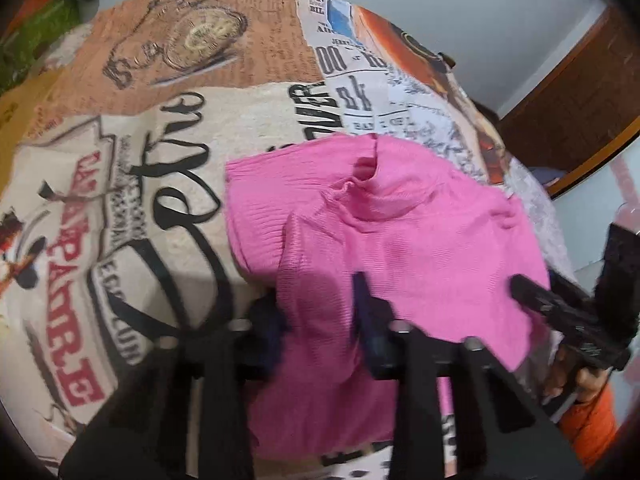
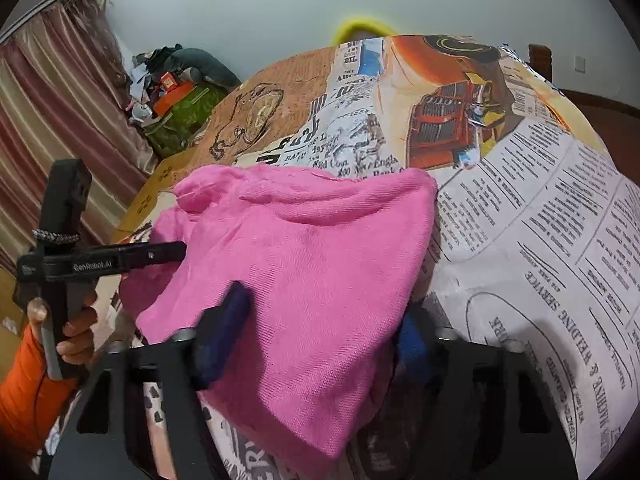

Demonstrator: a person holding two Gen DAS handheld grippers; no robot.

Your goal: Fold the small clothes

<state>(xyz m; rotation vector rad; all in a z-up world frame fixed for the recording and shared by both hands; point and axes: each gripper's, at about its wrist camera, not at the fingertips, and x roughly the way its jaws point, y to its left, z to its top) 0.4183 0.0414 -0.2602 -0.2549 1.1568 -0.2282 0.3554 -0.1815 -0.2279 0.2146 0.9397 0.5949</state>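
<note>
At nine o'clock we held our left gripper (image 1: 320, 312) clamped on the near edge of the pink garment (image 1: 400, 232), which lay rumpled on the newspaper-print tablecloth (image 1: 160, 160). Toward three o'clock our right gripper (image 2: 320, 332) gripped the same cloth, though fabric apparently hid one blue pad (image 2: 228, 320).

A newspaper-print tablecloth (image 2: 540, 208) covers the table, with pink curtains (image 2: 60, 92) and a blurred clutter pile (image 2: 176, 92) (perhaps bags) behind.
</note>
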